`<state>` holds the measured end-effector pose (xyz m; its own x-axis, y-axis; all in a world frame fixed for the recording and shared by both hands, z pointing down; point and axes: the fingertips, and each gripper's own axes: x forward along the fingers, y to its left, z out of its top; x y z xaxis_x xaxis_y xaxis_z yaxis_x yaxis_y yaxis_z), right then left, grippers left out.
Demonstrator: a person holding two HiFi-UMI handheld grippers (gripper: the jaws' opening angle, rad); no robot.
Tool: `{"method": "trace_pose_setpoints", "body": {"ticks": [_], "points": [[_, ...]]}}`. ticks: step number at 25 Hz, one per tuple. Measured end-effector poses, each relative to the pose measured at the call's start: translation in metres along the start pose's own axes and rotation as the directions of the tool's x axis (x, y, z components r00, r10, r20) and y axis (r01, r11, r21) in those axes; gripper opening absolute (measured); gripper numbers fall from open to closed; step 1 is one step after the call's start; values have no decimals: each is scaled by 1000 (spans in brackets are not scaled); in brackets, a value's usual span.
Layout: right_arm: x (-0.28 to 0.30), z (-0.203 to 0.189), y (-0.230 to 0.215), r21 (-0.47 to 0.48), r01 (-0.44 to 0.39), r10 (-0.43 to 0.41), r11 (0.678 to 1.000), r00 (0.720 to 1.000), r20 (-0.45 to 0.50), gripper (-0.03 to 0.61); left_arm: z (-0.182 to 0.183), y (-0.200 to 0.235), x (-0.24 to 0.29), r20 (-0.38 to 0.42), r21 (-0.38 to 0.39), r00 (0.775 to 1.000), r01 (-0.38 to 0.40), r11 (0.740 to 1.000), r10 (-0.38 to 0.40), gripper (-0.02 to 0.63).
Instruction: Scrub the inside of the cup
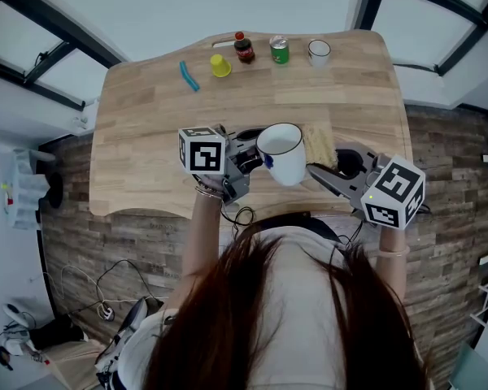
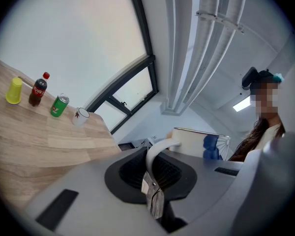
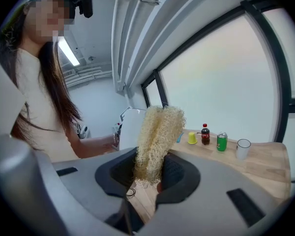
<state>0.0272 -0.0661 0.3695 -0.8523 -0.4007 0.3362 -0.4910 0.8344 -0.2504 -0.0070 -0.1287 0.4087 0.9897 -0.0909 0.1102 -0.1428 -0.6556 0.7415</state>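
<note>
The left claw [image 2: 154, 173] is clamped shut on the curved white handle [image 2: 157, 149] of the cup [image 1: 281, 153]. It holds the cup in the air over the near edge of the surface [image 1: 146, 136], in front of the person's chest. The cup is white with a blue pattern on its side, and in the head view its open mouth faces up toward the camera.

The right claw [image 3: 148, 173] is closed on a pale yellow, fibrous scrubber [image 3: 157, 136], whose free end stands well out beyond the jaws. In the head view the scrubber lies just to the right of the cup and outside it; whether the two touch cannot be told.

The surface is light wood with rounded corners. Along its far edge, from left to right, stand:
- a blue strip [image 1: 189, 75]
- a small yellow cup [image 1: 220, 65]
- a dark cola bottle [image 1: 244, 47] with a red cap
- a green can [image 1: 279, 50]
- a clear glass [image 1: 319, 52]

Large dark-framed windows stand beyond the far side. The floor [image 1: 447, 161] is wood-patterned, and cables [image 1: 106, 295] lie on it at the near left.
</note>
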Motion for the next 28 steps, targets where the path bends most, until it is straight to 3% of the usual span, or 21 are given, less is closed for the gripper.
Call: {"method": "trace_pose_setpoints", "body": {"ticks": [28], "points": [[11, -2, -7, -66, 97, -100, 993, 995, -32, 112, 0, 21, -11, 50, -71, 989, -135, 988, 139, 23]]}}
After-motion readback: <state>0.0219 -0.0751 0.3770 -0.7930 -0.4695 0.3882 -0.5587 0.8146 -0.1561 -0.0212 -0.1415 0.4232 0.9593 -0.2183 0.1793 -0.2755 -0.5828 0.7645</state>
